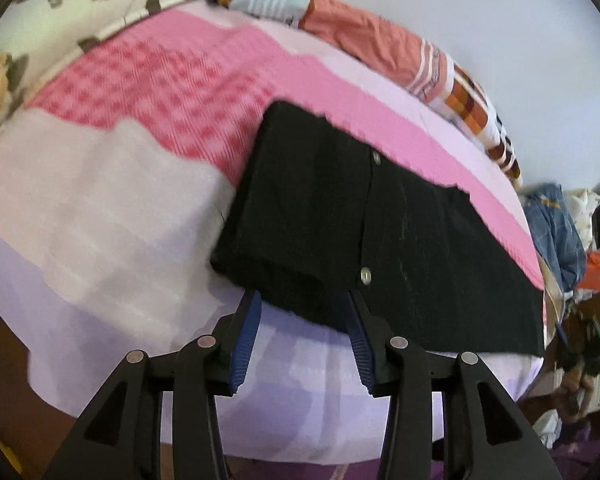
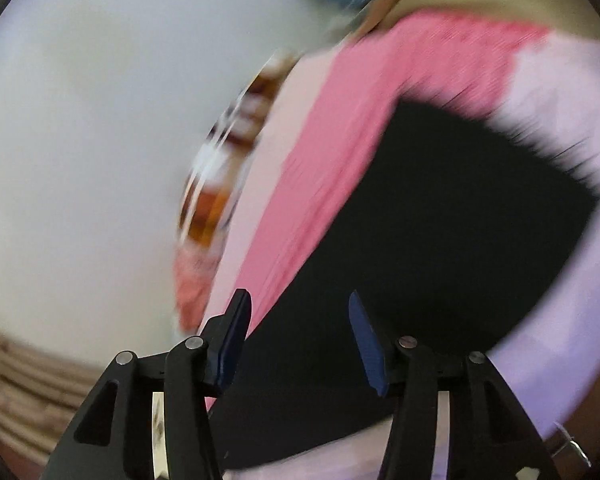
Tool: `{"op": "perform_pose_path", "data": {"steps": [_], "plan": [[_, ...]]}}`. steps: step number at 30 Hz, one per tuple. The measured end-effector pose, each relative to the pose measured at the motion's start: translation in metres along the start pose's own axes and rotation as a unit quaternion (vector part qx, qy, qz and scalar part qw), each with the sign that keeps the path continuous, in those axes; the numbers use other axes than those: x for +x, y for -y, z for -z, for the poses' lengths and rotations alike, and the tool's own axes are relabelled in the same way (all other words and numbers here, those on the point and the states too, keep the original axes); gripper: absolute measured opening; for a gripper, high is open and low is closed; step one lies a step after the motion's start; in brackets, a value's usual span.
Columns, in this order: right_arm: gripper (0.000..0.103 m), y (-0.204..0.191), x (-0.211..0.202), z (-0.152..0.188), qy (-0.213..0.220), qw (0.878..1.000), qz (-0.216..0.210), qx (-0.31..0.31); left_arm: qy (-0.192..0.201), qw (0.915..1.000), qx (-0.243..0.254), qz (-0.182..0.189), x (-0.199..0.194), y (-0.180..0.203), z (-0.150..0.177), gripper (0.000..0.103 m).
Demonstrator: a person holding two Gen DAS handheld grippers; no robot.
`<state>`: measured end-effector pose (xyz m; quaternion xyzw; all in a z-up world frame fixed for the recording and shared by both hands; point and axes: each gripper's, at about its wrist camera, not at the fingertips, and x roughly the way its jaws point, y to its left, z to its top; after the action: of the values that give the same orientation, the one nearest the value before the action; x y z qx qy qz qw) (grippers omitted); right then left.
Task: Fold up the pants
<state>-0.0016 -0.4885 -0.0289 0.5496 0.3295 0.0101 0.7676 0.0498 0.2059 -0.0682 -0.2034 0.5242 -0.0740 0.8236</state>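
Observation:
Black pants (image 1: 340, 232) lie folded flat on the pink and lilac bedspread (image 1: 148, 92), with two metal buttons showing along a seam. My left gripper (image 1: 304, 300) stands open at the near edge of the fabric; its blue pads (image 1: 248, 332) flank that edge without pressing on it. In the blurred right wrist view the same black pants (image 2: 460, 220) spread ahead and below. My right gripper (image 2: 296, 304) is open above them, with nothing between its fingers.
Folded orange and striped clothes (image 1: 380, 44) line the far side of the bed along the pale wall. A floral pillow (image 1: 60, 0) lies at the far left. A heap of blue clothing (image 1: 556, 232) sits off the bed's right end. Purple floor shows below the bed edge.

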Motion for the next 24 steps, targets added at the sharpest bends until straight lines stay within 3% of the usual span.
{"op": "perform_pose_path", "data": {"steps": [4, 8, 12, 16, 18, 21, 24], "plan": [[0.049, -0.03, 0.044, 0.03, -0.072, 0.997, -0.023, -0.028, -0.022, 0.9987, -0.037, 0.027, 0.017, -0.007, 0.001, 0.045], [0.05, -0.047, 0.07, 0.055, -0.118, 0.992, -0.033, -0.037, -0.011, 0.9963, -0.072, 0.046, 0.022, -0.019, -0.009, 0.042], [0.052, -0.05, 0.085, 0.068, -0.138, 0.989, -0.03, -0.032, 0.012, 0.9999, -0.006, -0.008, 0.014, 0.005, -0.01, 0.024], [0.054, -0.047, 0.097, 0.074, -0.154, 0.987, -0.027, -0.032, 0.081, 0.993, 0.072, -0.049, -0.011, 0.04, -0.022, 0.02], [0.054, -0.043, 0.104, 0.077, -0.16, 0.986, -0.021, -0.031, 0.075, 0.9931, 0.071, -0.055, -0.004, 0.035, -0.024, 0.02], [0.054, -0.034, 0.11, 0.081, -0.171, 0.985, -0.029, -0.006, 0.027, 0.9968, 0.041, -0.062, 0.023, 0.009, -0.016, 0.02], [0.054, -0.041, 0.117, 0.083, -0.184, 0.982, -0.04, -0.014, 0.032, 0.9973, 0.037, -0.056, 0.025, 0.005, -0.011, 0.022]]}}
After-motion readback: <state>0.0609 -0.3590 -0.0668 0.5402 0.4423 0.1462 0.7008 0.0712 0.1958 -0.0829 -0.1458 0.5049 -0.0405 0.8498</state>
